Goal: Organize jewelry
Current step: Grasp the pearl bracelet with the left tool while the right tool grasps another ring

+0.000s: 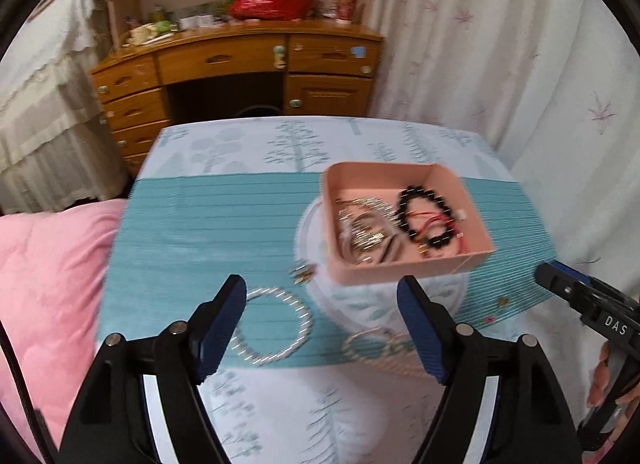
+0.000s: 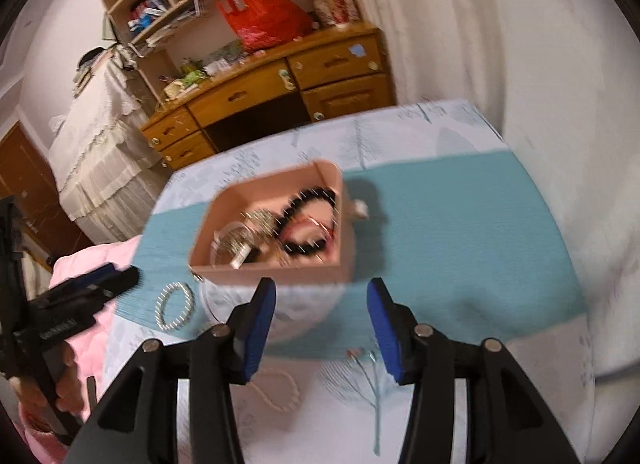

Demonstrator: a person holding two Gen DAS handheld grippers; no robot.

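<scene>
Left gripper jaws spread wide, holding nothing; a silver bead bracelet lies on the table just inside the left jaw. Right gripper jaws part-open, empty. Pink jewelry box sits beyond both

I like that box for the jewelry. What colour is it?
The box is pale pink, clearest in the left wrist view.

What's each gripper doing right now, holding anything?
Left gripper: jaws open, empty, above the silver bracelet.
Right gripper: jaws open, empty, near the pink box.
</scene>
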